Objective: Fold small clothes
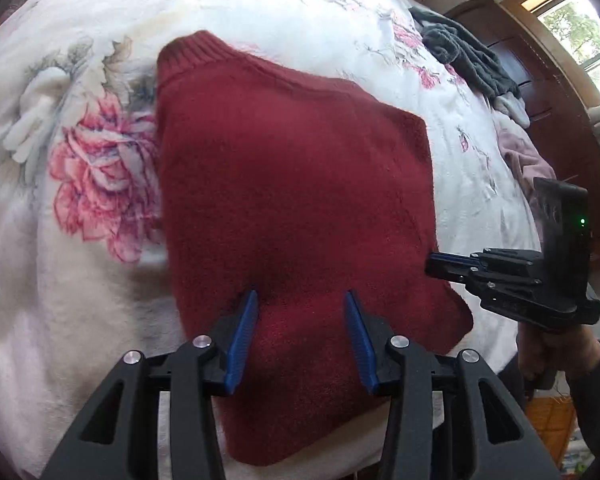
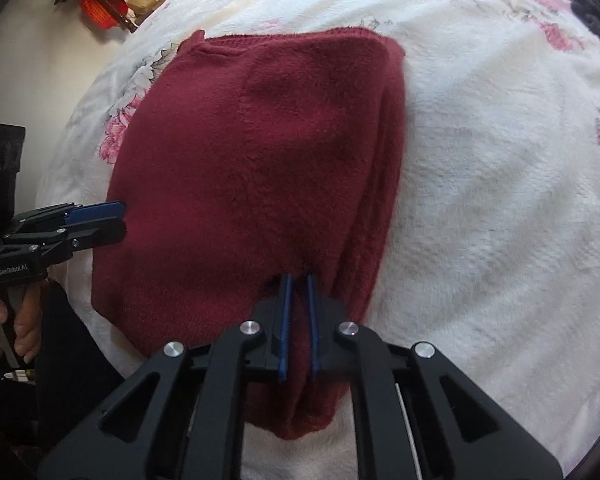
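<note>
Folding in mid-course, judging by the lie of the cloth: working on a red sweater (image 1: pixel 292 184) lying flat near the front edge of a bed, on its floral blanket (image 1: pixel 60 260), with the ribbed collar (image 1: pixel 192 54) pointing away and the right side looking doubled over on itself into stacked layers. Pinching that layered right edge near the hem with the right gripper (image 2: pixel 299 277), jaws pressed nearly together on a ridge of red fabric. Hovering the left gripper (image 1: pixel 301 294) spread wide over the near hem, blue pads apart, gripping nothing as far as can be told. Probably calling next for closing the left gripper on the hem, level with the right one, then carrying both corners up toward the collar while keeping the layers aligned. Leaving much unclear: not showing the sleeves at all, presumably tucked inside the fold; cutting off the nearest strip of hem behind the gripper bodies in both views; blurring the far edge of the blanket in the fisheye. Showing only part of a hand (image 2: pixel 16 320) on the left handle. Leaving grey clothes (image 1: pixel 468 56) and a pink garment (image 1: pixel 524 160) heaped at the far right, well apart, shapes hard to read.
</note>
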The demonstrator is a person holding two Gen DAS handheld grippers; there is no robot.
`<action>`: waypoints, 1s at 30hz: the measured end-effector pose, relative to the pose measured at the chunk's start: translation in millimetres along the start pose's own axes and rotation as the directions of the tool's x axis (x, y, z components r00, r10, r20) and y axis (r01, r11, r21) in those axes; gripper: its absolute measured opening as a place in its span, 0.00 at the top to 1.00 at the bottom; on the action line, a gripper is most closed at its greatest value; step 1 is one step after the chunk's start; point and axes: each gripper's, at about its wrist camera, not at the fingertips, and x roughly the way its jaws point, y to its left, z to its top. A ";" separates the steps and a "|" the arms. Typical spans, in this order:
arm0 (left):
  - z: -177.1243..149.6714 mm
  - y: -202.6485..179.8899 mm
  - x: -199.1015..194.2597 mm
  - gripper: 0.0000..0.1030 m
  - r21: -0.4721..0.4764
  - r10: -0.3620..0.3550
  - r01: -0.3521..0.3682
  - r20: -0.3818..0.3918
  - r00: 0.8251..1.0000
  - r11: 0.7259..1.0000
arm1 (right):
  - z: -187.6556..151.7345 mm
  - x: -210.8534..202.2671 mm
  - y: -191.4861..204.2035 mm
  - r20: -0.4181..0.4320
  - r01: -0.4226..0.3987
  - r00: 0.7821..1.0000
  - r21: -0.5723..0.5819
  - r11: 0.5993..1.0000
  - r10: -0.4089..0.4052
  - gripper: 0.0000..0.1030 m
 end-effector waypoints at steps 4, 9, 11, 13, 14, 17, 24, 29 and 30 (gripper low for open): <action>-38.2 -7.0 -38.1 0.39 0.021 -0.044 0.042 0.088 0.995 0.999 | -21.6 -46.2 12.9 0.100 0.011 0.995 -0.003 1.000 -0.011 0.93; -72.6 4.2 4.0 0.38 -0.019 0.090 -0.091 -0.029 0.995 0.996 | -44.1 -9.6 14.4 -0.006 0.098 0.995 0.003 0.995 -0.098 0.94; -83.9 0.5 -5.6 0.38 -0.053 0.097 -0.097 -0.011 0.995 0.994 | -50.6 -15.9 13.1 0.024 0.090 0.996 0.038 0.995 -0.091 0.93; -95.7 -6.1 -35.7 0.37 -0.079 0.089 -0.086 0.041 0.995 0.993 | -55.7 -39.5 12.4 0.081 0.053 0.995 0.075 0.996 -0.059 0.90; -102.6 -9.3 -50.6 0.35 -0.081 0.115 -0.109 0.064 0.991 0.991 | -60.9 -54.2 14.3 0.108 0.050 0.992 0.083 0.995 -0.059 0.90; -125.8 -15.4 -102.0 0.17 -0.083 0.236 -0.226 0.133 0.963 0.971 | -79.5 -91.8 23.9 0.166 0.033 0.985 0.091 0.995 -0.048 0.67; -154.9 -43.2 -187.5 0.11 -0.032 0.307 -0.306 0.163 0.938 0.951 | -131.6 -156.1 76.7 0.153 0.175 0.969 0.133 0.976 -0.194 0.08; -165.8 -79.6 -227.5 0.10 0.011 0.314 -0.326 0.235 0.920 0.945 | -145.2 -206.9 112.3 0.173 0.209 0.959 0.101 0.973 -0.224 0.04; -165.4 -83.7 -234.1 0.10 0.011 0.316 -0.328 0.241 0.918 0.945 | -148.1 -214.8 117.3 0.194 0.208 0.955 0.105 0.973 -0.225 0.04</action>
